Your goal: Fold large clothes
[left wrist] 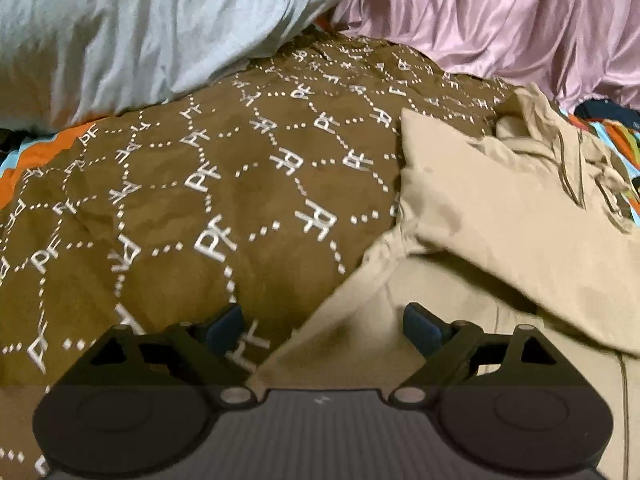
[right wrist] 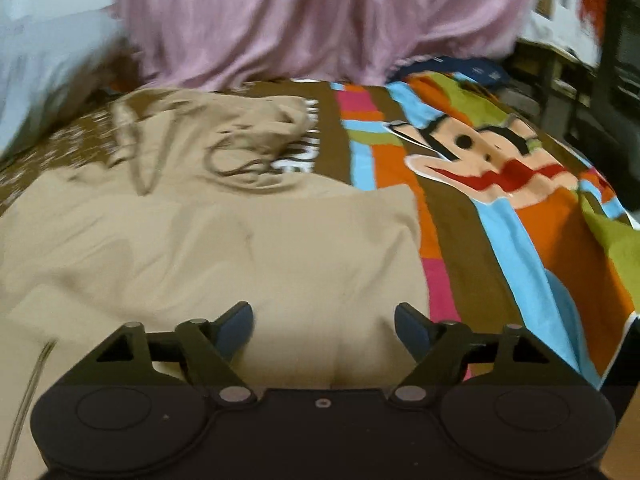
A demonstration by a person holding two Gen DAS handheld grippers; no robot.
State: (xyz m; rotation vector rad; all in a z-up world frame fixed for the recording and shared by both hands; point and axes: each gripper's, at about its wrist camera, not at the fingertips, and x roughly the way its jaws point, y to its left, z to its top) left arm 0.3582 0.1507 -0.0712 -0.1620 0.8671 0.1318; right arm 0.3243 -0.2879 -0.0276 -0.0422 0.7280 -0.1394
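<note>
Both grippers gape, holding nothing; the tan hoodie (right wrist: 208, 240) runs toward twelve o'clock from the right gripper (right wrist: 324, 330); the left gripper (left wrist: 322, 326) straddles its edge, hoodie at two o'clock.

Matt tan cloth garment (right wrist: 224, 240) on a soft printed blanket (left wrist: 168, 208); pink curtain (left wrist: 500, 16) looks satiny, perhaps.

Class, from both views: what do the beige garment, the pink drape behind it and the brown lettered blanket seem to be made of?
Beige garment: matte, thick knit, probably cotton fleece; soft rounded folds, drawcords.
Pink drape: glossy, satin-like; bright highlights along its pleats.
Brown lettered blanket: dull, plush-looking, perhaps fleece; no shine.
</note>
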